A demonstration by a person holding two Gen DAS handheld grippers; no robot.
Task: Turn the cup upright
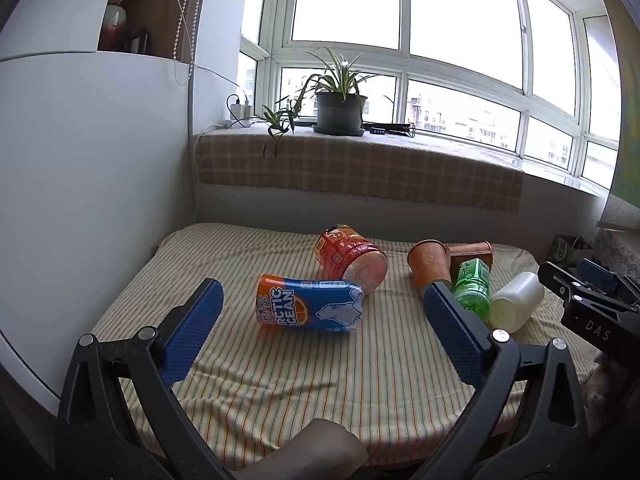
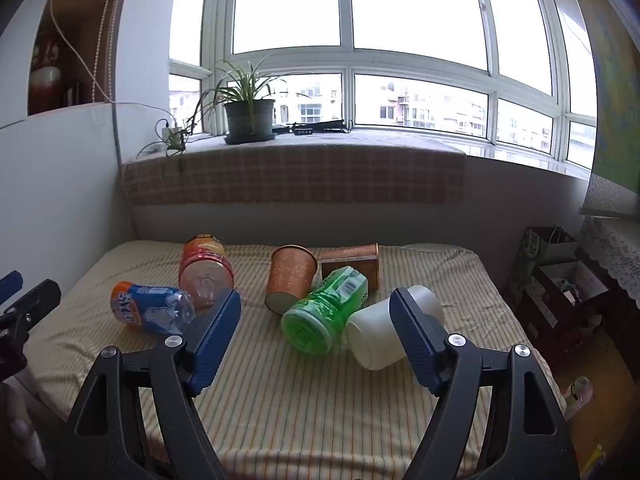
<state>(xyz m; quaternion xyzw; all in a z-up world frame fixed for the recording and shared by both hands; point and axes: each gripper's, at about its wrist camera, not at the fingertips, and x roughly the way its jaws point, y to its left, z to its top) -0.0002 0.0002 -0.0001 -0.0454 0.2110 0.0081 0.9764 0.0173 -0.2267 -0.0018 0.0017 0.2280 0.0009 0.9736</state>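
Observation:
Several cups lie on their sides on a striped cloth table [image 1: 280, 380] [image 2: 300, 400]. A blue-and-orange "Arctic Ocean" cup [image 1: 310, 305] [image 2: 152, 308] lies at the left, a red cup [image 1: 352, 260] [image 2: 205, 270] behind it. An orange-brown cup [image 1: 430, 266] [image 2: 291, 276], a green cup [image 1: 472, 290] [image 2: 324, 314] and a white cup [image 1: 516, 301] [image 2: 380, 332] lie at the right. My left gripper [image 1: 320, 304] is open and empty, short of the blue cup. My right gripper [image 2: 316, 308] is open and empty, short of the green cup.
A brown box [image 1: 470, 254] [image 2: 352, 262] lies behind the green cup. A windowsill with a potted plant [image 1: 340, 108] [image 2: 248, 116] runs behind the table. A white cabinet [image 1: 80, 200] stands at the left. Boxes [image 2: 560, 280] crowd the floor at the right.

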